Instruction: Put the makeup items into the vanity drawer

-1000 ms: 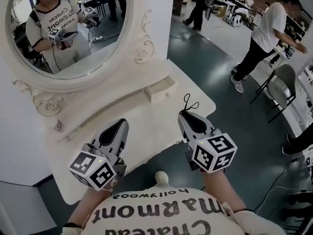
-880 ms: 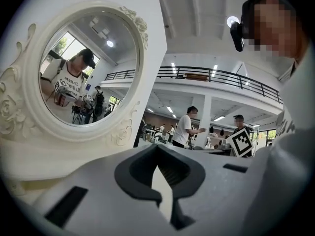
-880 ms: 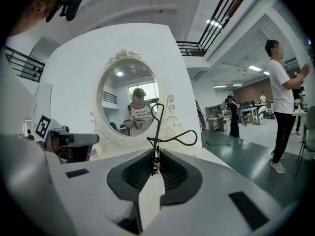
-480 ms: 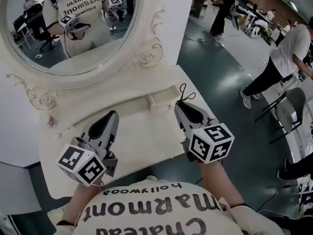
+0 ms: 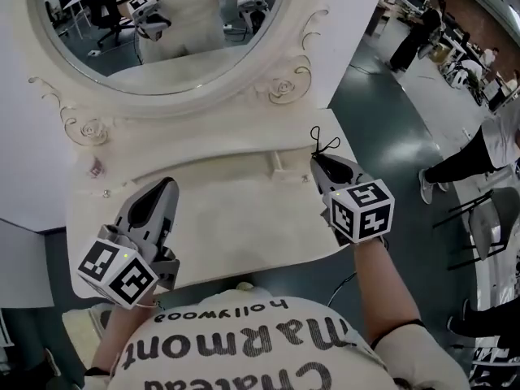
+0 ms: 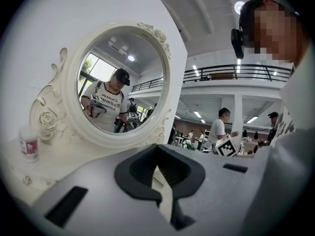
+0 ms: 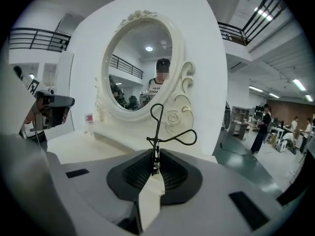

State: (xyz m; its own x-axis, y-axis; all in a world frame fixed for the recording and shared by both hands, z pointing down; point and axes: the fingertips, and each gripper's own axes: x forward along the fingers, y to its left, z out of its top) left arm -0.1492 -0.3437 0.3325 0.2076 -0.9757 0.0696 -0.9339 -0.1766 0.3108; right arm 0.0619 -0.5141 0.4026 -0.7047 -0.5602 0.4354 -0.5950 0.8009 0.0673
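Note:
A black wire eyelash curler [image 5: 322, 144] [image 7: 158, 132] sticks up out of my right gripper [image 5: 316, 159] [image 7: 155, 170], which is shut on its lower end. It hovers over the right end of the white vanity top [image 5: 227, 218], beside the small drawer [image 5: 280, 167] below the mirror. On the left side of the top, my left gripper [image 5: 168, 185] [image 6: 158, 156] is shut with nothing in it. A small bottle with a pink label [image 5: 96, 167] [image 6: 28, 144] stands on the left of the ledge.
The oval mirror [image 5: 162, 31] in its carved white frame rises behind the ledge and reflects the person and both grippers. The vanity's right edge drops to a dark green floor [image 5: 390, 136]. People [image 5: 487, 153] stand far right.
The head view has swung left and nearer the vanity. Both grippers now sit further over the tabletop. The right one still holds the curler, now right next to the small drawer.

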